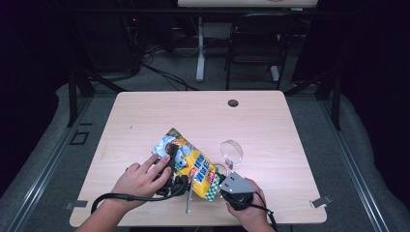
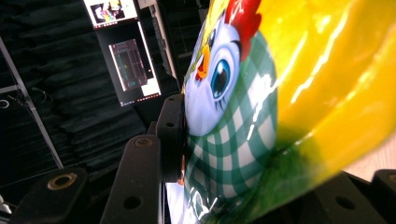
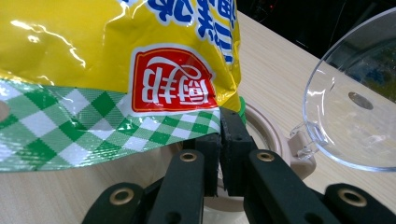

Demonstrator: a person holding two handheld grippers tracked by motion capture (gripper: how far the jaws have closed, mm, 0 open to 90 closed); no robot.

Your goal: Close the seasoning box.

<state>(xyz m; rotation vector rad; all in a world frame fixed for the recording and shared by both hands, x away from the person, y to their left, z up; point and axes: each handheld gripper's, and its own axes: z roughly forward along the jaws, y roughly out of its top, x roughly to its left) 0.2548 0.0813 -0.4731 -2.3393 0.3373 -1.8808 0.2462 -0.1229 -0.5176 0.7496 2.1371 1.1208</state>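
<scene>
Nearest the lens in the right gripper view, the right gripper point(image 3: 219, 140) shows its two black jaws pressed together on the green-and-white checked seam at the corner of a yellow snack bag point(image 3: 116, 60), just under a red label with white characters. Behind the jaws stands a beige container point(image 3: 273, 135) with a round rim, its clear hinged lid point(image 3: 355, 98) flipped open and upright at the right; the bag's corner hangs over the container's rim.

In the left gripper view, the left gripper point(image 2: 180, 140) has one black jaw flat against the bag's printed face, where a cartoon chicken with a blue eye and red comb sits above a green checked patch; the opposite jaw lies along the lower right, under the bag, so the gripper is clamped on the snack bag point(image 2: 280, 93). Lit monitors point(image 2: 133, 65) stand in the dark background.

In the high view, the snack bag point(image 1: 186, 162) lies slantwise over the near middle of the wooden table point(image 1: 145, 116), between the left hand point(image 1: 140, 181) and the right hand point(image 1: 249, 210). The left gripper point(image 1: 171, 157) meets the bag at its near-left side, the right gripper point(image 1: 225, 181) at its near-right corner. The clear lid point(image 1: 232, 150) stands just right of the bag. A black chair point(image 1: 256, 43) stands beyond the table.
</scene>
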